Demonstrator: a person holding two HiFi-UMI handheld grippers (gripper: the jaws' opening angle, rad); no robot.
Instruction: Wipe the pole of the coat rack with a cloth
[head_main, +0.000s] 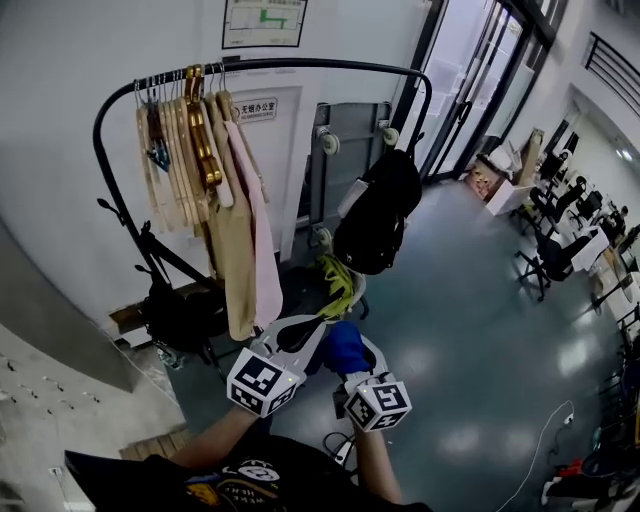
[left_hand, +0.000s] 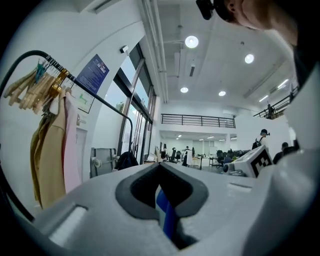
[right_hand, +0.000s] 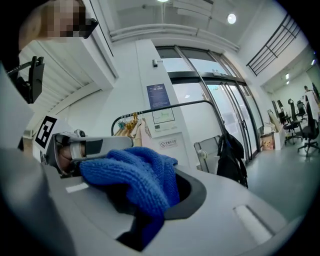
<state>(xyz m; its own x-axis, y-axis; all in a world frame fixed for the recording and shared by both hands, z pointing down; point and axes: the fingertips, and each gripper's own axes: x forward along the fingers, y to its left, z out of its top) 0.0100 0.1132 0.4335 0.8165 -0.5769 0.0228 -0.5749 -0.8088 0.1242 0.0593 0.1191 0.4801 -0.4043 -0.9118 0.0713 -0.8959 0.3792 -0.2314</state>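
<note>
— What does the head view give you that the gripper views don't?

— The whole layout. The coat rack (head_main: 150, 240) stands at about 11 o'clock from the grippers, and its black pole (head_main: 320, 64) arches across the top from 10 to 1 o'clock. Wooden hangers (head_main: 185, 150) crowd the 10 o'clock end, with a beige garment (head_main: 232, 250) and a pink garment (head_main: 262, 240) hanging below them. A black bag (head_main: 378, 215) hangs at the 1 o'clock end. The blue cloth (head_main: 345, 347) sits low, near 6 o'clock, between the left gripper (head_main: 312, 332) and the right gripper (head_main: 358, 358), well apart from the pole.

— And the jaws?

— Only the gripper views settle that. In the right gripper view, the right gripper (right_hand: 172, 192) is clenched on the cloth (right_hand: 135, 175). The cloth bulges out toward 10 o'clock as a thick, knobbly blue wad, reaching the other gripper's body. In the left gripper view, the left gripper (left_hand: 161, 167) has its jaws drawn together, with a thin blue sliver of cloth (left_hand: 166, 212) pinched in the slot.

— How does the pole look from there?

— A thin, dark, curved tube. It is at 10 o'clock in the left gripper view (left_hand: 100, 97) and at 12 o'clock in the right gripper view (right_hand: 165, 106). It is far off in both.
</note>
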